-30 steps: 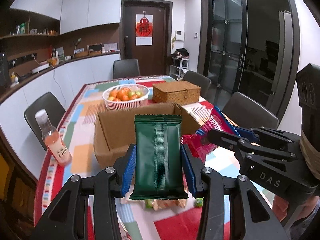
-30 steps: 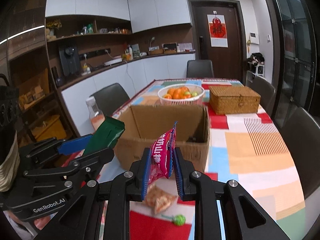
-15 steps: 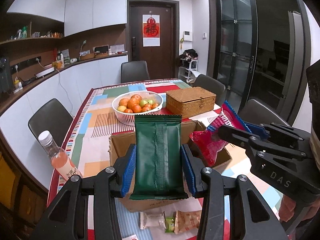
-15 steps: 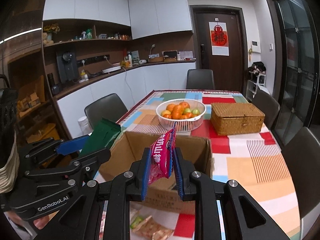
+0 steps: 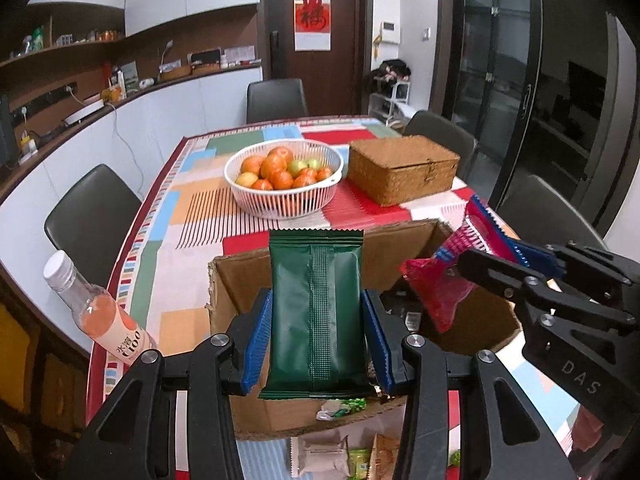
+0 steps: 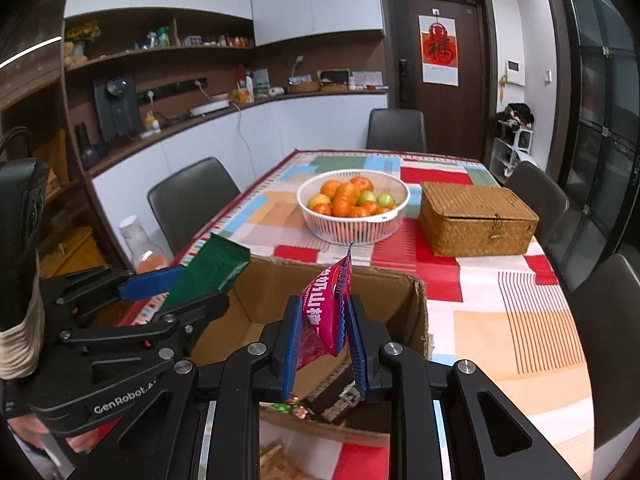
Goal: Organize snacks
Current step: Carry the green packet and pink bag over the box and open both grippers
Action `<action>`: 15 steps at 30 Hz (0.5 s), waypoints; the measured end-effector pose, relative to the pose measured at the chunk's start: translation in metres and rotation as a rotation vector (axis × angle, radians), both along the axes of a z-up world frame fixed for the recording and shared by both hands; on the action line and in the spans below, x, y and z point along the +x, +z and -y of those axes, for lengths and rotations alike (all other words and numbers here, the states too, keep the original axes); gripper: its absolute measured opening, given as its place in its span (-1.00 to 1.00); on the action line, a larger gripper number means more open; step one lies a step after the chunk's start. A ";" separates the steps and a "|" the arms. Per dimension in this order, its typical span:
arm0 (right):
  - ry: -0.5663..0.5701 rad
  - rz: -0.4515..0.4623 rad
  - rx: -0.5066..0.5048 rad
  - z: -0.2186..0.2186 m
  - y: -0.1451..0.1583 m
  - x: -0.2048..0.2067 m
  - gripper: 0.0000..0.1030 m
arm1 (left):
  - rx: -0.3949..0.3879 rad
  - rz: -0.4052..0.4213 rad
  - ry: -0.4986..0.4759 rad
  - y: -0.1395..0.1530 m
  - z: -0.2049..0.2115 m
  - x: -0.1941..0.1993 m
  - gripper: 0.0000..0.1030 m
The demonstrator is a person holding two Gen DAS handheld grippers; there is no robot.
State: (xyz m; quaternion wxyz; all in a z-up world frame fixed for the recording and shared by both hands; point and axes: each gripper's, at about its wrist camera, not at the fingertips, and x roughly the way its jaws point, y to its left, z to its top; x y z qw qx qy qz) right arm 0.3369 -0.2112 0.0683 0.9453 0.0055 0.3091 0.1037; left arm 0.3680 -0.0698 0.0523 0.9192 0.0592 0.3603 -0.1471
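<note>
My left gripper (image 5: 316, 344) is shut on a dark green snack packet (image 5: 316, 312), held upright above the open cardboard box (image 5: 240, 276). My right gripper (image 6: 322, 344) is shut on a pink-red snack packet (image 6: 326, 308) over the same box (image 6: 416, 320). Each gripper shows in the other's view: the right one (image 5: 504, 256) with the pink-red packet (image 5: 440, 288), the left one (image 6: 168, 284) with the green packet (image 6: 212, 272). Some wrapped snacks (image 5: 340, 404) lie inside the box. More loose snacks (image 5: 332, 456) lie on the table in front of it.
A white basket of oranges (image 5: 284, 176) and a wicker box (image 5: 402, 168) stand behind the cardboard box. A bottle of pink drink (image 5: 100, 320) stands at the table's left edge. Dark chairs (image 5: 92, 216) surround the table with its patchwork cloth (image 5: 176, 240).
Both grippers have risen and moved forward with their packets, from in front of the box to over its opening. The box inside now shows.
</note>
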 end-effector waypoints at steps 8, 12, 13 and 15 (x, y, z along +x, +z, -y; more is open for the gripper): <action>-0.040 -0.011 -0.032 0.004 -0.009 -0.001 0.00 | 0.034 0.027 0.049 -0.001 -0.005 -0.016 0.23; -0.047 0.002 -0.035 0.008 -0.008 -0.020 0.00 | 0.033 0.053 0.043 0.005 -0.008 -0.041 0.30; -0.047 0.006 -0.037 0.009 -0.008 -0.025 0.01 | 0.031 0.061 0.039 0.006 -0.009 -0.048 0.30; -0.047 0.020 -0.029 0.012 -0.007 -0.037 0.12 | 0.023 0.074 0.023 0.007 -0.008 -0.063 0.30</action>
